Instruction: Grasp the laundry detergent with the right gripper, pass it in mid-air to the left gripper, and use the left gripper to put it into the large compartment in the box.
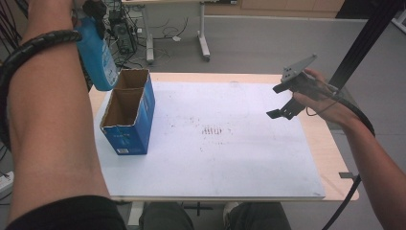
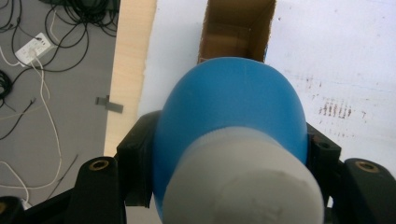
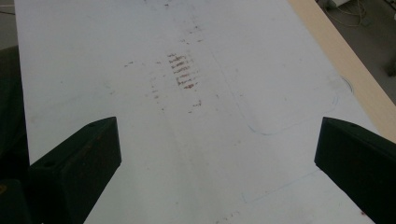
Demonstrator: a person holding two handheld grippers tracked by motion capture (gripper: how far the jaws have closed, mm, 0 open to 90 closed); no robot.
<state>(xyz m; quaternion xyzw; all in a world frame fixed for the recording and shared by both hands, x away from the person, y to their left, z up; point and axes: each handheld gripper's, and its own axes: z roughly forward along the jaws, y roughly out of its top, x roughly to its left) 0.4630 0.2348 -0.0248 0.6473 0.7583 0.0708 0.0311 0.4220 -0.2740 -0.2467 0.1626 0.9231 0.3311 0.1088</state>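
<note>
Above the box [image 1: 128, 115] I am holding the bottle [image 1: 97, 55] in my left gripper [image 2: 229, 158], jaws clenched on it, centring it over the open compartment before lowering; right gripper [image 1: 287, 98] jaws spread wide.

Your left tongs [image 2: 229, 154] sit mostly behind the blue bottle [image 2: 229, 126], whose white cap [image 2: 243, 186] blurs off the bottom edge; it also covers the cardboard box's [image 2: 238, 28] near end.

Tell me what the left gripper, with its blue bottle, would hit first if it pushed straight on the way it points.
Probably the open blue cardboard box: the left gripper, shut on the blue plastic bottle, points down at its open compartment, so the bottle's base would enter there first. Depth is unclear.
</note>
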